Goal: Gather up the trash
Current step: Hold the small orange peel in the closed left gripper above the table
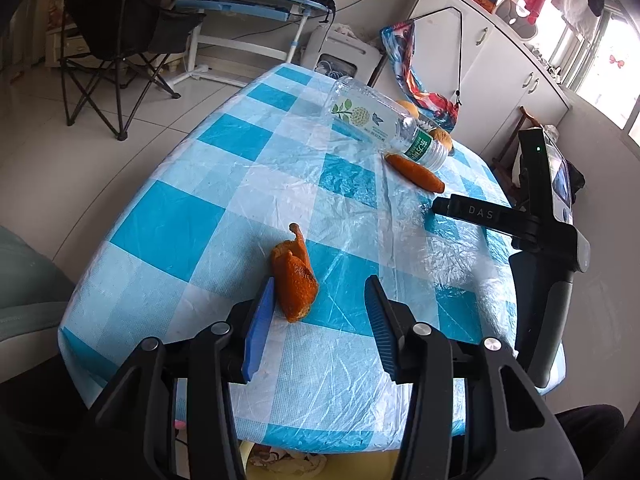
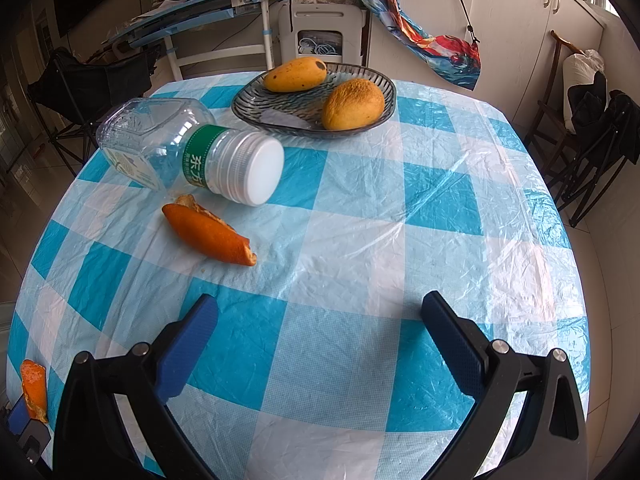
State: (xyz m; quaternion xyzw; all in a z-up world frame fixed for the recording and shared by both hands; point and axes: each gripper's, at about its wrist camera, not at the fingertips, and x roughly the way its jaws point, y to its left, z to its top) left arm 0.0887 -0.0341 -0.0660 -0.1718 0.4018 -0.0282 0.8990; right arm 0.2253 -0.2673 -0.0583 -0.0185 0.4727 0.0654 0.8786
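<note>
The left gripper [image 1: 320,292] has its jaws apart around a curled orange peel piece [image 1: 295,280] lying beside its left pad. The right gripper [image 2: 320,328] hovers wide open above the blue-and-white checked plastic tablecloth [image 2: 360,240]. Farther off, a second orange peel strip [image 2: 210,234] lies beside a clear empty plastic bottle with a white cap [image 2: 188,152], near a grey glass dish [image 2: 376,76] holding two yellow mangoes [image 2: 353,104].

Glossy crinkled plastic tablecloth [image 2: 360,240]; clear plastic bottle [image 2: 160,140].
</note>
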